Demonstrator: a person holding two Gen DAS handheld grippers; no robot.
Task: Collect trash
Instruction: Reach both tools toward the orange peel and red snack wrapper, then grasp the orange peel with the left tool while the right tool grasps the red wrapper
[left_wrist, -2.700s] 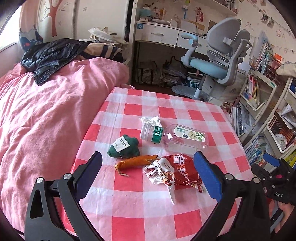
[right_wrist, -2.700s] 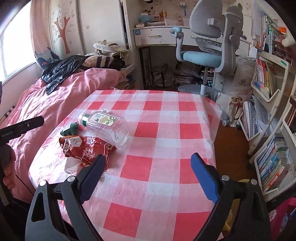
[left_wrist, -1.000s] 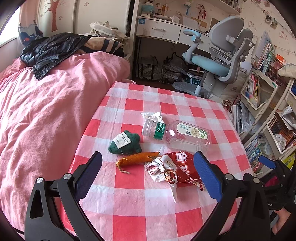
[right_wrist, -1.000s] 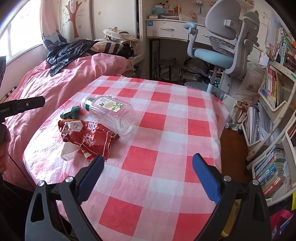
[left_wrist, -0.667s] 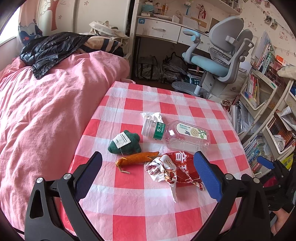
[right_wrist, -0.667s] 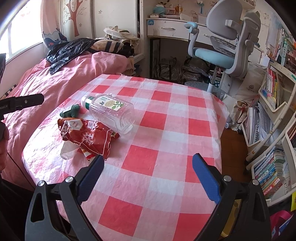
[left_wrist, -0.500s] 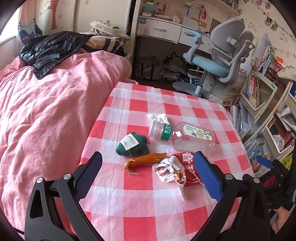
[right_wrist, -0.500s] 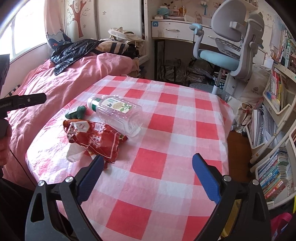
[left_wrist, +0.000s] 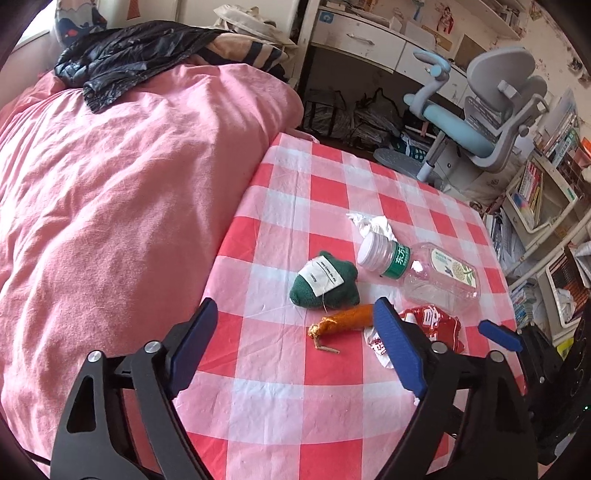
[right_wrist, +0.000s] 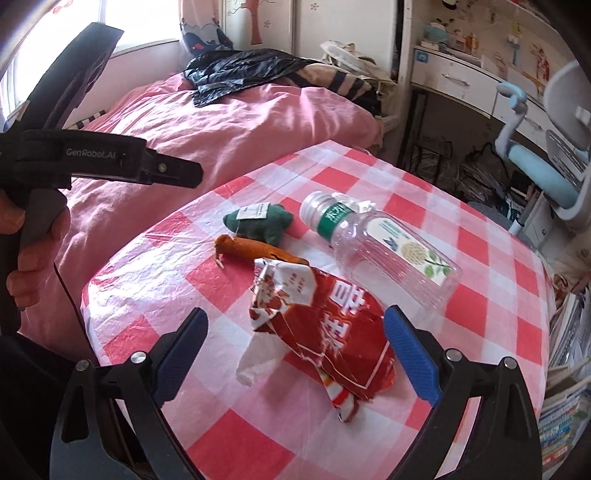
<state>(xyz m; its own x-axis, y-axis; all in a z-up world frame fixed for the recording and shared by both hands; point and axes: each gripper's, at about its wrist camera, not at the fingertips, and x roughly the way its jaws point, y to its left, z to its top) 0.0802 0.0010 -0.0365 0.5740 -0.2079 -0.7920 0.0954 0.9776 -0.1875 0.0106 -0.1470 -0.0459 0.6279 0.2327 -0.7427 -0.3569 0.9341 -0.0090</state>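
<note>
Trash lay on the table (right_wrist: 491, 236): a wrapper (right_wrist: 325, 325) just beside the bottle (right_wrist: 384, 240), under the open right claw (right_wrist: 295, 347), while the left claw (left_wrist: 291, 339) was closing on nothing, so I think grabbing came next.

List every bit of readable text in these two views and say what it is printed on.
"GenRobot.AI": on the black body of the left claw.
"东方": white characters on the green neck label of the plastic bottle; the rest is too small.
Red snack wrapper: large white characters, crumpled, not reliably readable.
White tag on the green plush toy: print too small.
Shelf book spines: blurred.
</note>
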